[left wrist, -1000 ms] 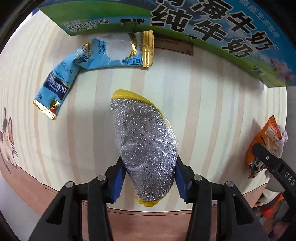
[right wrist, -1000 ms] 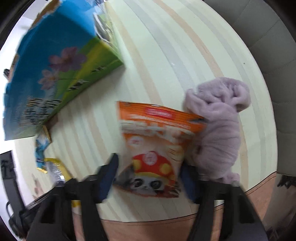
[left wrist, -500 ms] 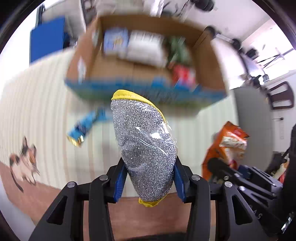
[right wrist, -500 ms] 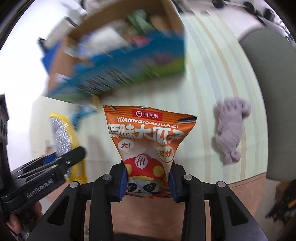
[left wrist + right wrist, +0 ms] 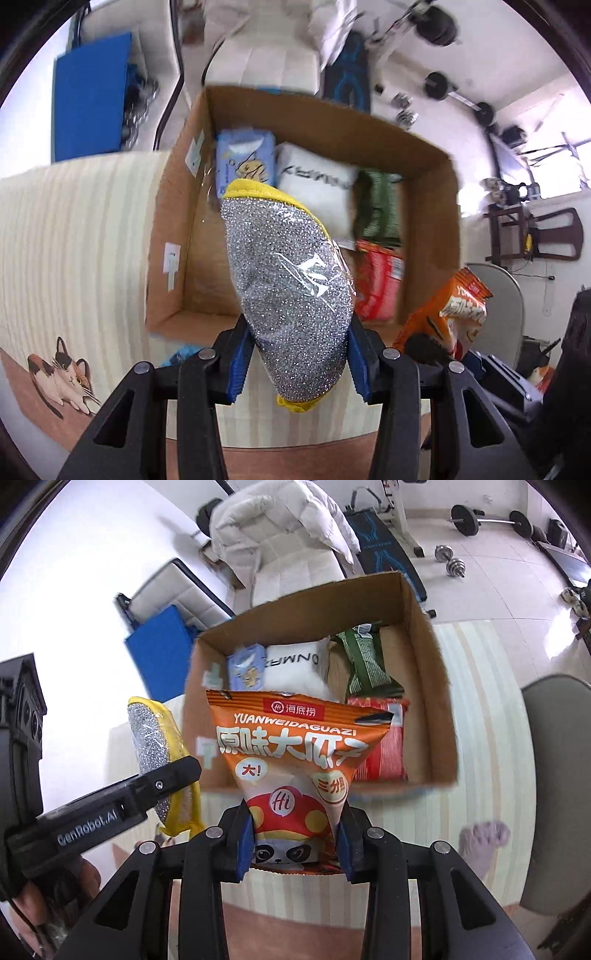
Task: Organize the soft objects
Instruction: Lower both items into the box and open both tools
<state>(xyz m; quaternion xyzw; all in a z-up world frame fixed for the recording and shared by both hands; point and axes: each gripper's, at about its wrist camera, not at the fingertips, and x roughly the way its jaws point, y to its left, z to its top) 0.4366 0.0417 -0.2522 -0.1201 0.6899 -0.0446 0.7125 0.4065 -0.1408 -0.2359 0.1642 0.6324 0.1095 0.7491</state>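
While the left tongs (image 5: 297, 363) clamp a silver-and-yellow scouring pad (image 5: 288, 291) and the right tongs (image 5: 293, 843) pinch an orange sunflower-seed bag (image 5: 291, 753), both hover above the cardboard box (image 5: 166, 236) at frame centre, seemingly mid-delivery, so lowering and releasing inside probably comes next.

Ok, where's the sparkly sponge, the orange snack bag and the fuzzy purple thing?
sparkly sponge (image 5: 291, 295): left wrist view, middle of its silver face.
orange snack bag (image 5: 291, 746): right wrist view, on the big white letters.
fuzzy purple thing (image 5: 484, 840): right wrist view, its top end on the table.
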